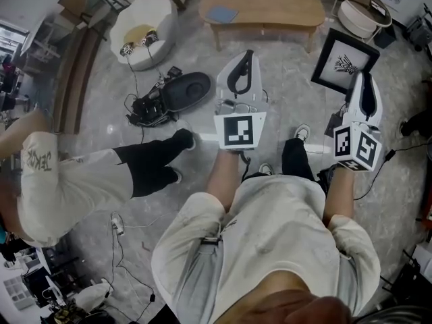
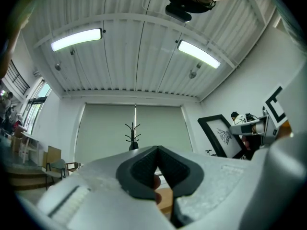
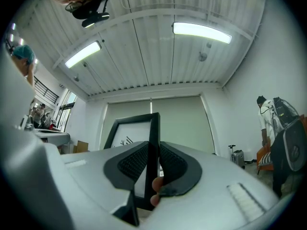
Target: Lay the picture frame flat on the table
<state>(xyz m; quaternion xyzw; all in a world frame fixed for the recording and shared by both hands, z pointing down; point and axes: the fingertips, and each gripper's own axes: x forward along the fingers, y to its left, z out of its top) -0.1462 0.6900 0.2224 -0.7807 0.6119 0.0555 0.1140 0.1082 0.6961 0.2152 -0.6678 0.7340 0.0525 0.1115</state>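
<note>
The picture frame (image 1: 344,63) is black with a white print. It hangs in the air, upright and tilted, to the right of the wooden table (image 1: 263,9). My right gripper (image 1: 363,76) is shut on its near edge; in the right gripper view the frame's side rail (image 3: 153,128) stands between the dark pads (image 3: 175,164). My left gripper (image 1: 247,56) is held up in the middle, apart from the frame, with its pads (image 2: 144,169) closed together on nothing. From the left gripper view the frame (image 2: 221,135) shows at the right.
The low wooden table stands ahead, a blue item (image 1: 221,13) on its left part. A white round chair (image 1: 143,29) and black gear with cables (image 1: 169,93) lie to the left. Another person (image 1: 74,181) stands close at left. A round white stand (image 1: 363,9) is far right.
</note>
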